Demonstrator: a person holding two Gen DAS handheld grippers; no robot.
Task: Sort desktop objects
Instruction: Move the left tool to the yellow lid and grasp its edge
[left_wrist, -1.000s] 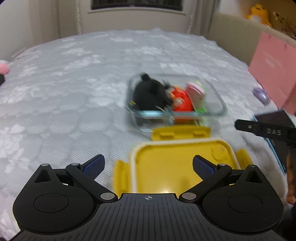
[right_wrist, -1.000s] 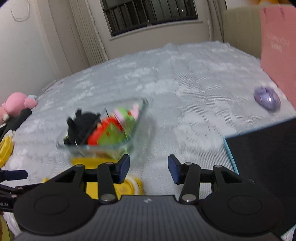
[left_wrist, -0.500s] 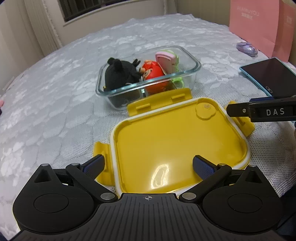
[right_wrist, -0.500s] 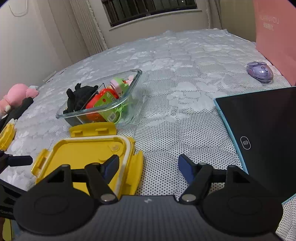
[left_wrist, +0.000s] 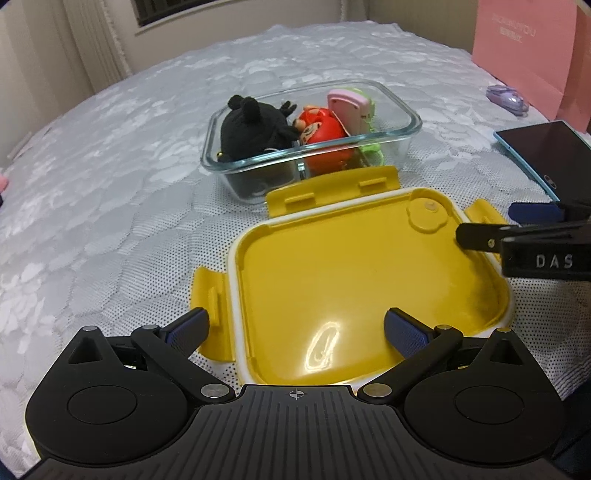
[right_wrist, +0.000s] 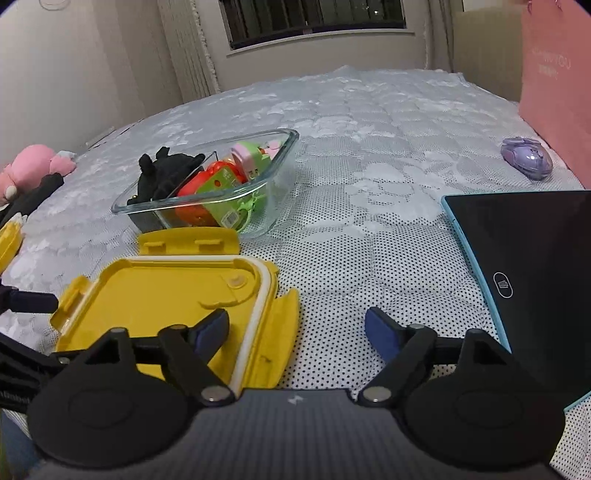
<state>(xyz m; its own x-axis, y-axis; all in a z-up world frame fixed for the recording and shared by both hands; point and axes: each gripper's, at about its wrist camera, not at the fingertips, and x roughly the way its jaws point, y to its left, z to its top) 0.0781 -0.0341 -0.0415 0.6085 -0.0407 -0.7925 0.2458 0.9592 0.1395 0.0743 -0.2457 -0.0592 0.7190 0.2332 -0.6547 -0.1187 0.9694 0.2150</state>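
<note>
Since the earlier frames both cameras have come lower and closer, so the yellow lid (left_wrist: 369, 288) now fills the centre of the left wrist view, where before only its far part showed. The right gripper (right_wrist: 297, 326) has just been opening its jaws; they now stand wide, and the right edge of the lid with its side flap lies between them, though the pads do not press on it. The left gripper (left_wrist: 297, 325) is also spread wide, its two blue pads low in the frame on either side of the lid's near part, with no grip on it. The lid lies inner side up on the white patterned cover (left_wrist: 110, 184). Just behind it, toward the upper middle, stands the glass container (left_wrist: 402, 133), holding a black plush toy (left_wrist: 255, 125), a red toy (left_wrist: 321, 125) and a pink and green toy (left_wrist: 351, 107). At the right edge lies a dark tablet (right_wrist: 535, 266), and above it a purple mouse (right_wrist: 526, 157) beside a pink bag (right_wrist: 557, 92).
</note>
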